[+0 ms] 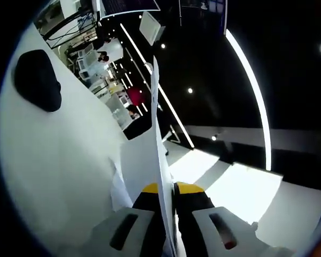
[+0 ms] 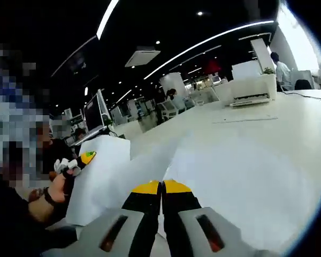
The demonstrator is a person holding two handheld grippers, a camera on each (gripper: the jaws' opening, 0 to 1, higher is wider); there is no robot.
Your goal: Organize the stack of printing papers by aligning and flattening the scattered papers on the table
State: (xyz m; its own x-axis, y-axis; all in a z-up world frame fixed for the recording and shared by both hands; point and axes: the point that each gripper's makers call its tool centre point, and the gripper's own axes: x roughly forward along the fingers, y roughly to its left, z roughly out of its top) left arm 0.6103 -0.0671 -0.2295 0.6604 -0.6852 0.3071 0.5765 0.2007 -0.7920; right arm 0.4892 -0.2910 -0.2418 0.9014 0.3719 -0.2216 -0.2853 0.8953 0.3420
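- Left gripper (image 1: pixel 168 188) is clamped on the papers (image 1: pixel 156 134), held edge-on and upright above the white table (image 1: pixel 59 160).
- Right gripper (image 2: pixel 161 186) pinches the same papers (image 2: pixel 104 176), lifted off the table (image 2: pixel 241 160).
- A black object (image 1: pixel 37 79) lies on the table.

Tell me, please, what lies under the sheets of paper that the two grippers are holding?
In the right gripper view, the sheets of paper hang over the white table, held by the right gripper and left gripper. The table beneath is covered.
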